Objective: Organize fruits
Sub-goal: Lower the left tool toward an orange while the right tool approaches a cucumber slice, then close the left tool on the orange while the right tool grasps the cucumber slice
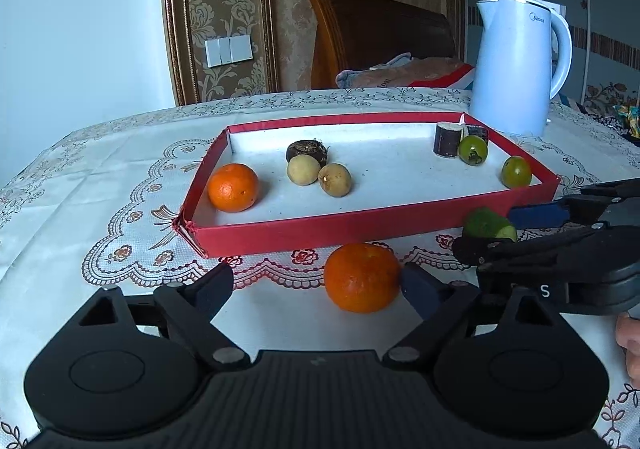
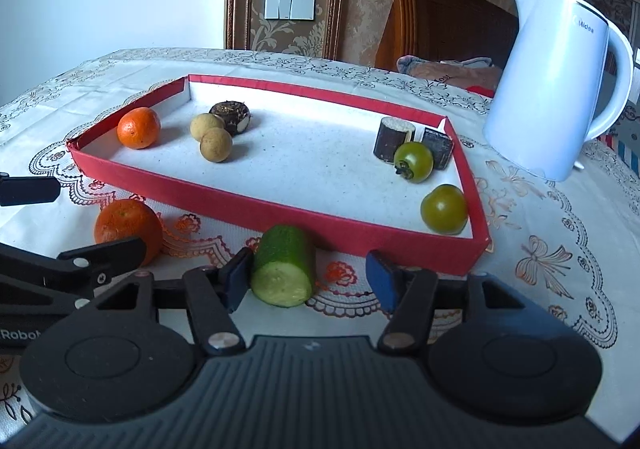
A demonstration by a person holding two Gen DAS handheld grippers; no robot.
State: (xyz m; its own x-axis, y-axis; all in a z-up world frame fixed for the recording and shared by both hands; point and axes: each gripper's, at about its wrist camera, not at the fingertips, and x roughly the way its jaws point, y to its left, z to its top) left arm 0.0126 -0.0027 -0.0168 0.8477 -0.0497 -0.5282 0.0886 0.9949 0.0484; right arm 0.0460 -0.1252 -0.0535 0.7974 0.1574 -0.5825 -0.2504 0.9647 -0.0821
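A table covered by a lace-patterned tablecloth (image 1: 100, 177) carries a shallow red tray (image 1: 304, 227) with a white floor and, behind its far right corner, a white electric kettle (image 1: 516, 65).

Inside the tray: a tangerine (image 1: 233, 187) lies at the left end against the wall; two tan longans (image 1: 320, 174) lie near the middle, touching each other, with a dark brown water chestnut (image 1: 307, 151) just behind them; two short dark sugarcane segments (image 2: 394, 139) stand upright in the far right corner; two small green persimmon-like fruits (image 2: 414, 162) lie at the right, one beside the cane segments and the other (image 2: 444, 209) near the front right corner.

Outside the tray, on the cloth in front of its near wall, lie a second tangerine (image 1: 362, 277) and a cut cucumber piece (image 2: 284, 269), cut face toward the camera.

The left gripper (image 1: 316, 287) has its jaws wide apart; the second tangerine sits between the fingers, against the blue pad (image 1: 420, 291) of the right-hand finger and well clear of the other finger, so it is not clamped.

The right gripper (image 2: 308, 277) has its jaws partly open around the cucumber piece; the left-hand pad (image 2: 237, 279) touches or nearly touches its skin, and the other pad stands apart from it. Nothing is gripped.

A person's fingers (image 1: 630, 345) show at the right edge of the left wrist view.
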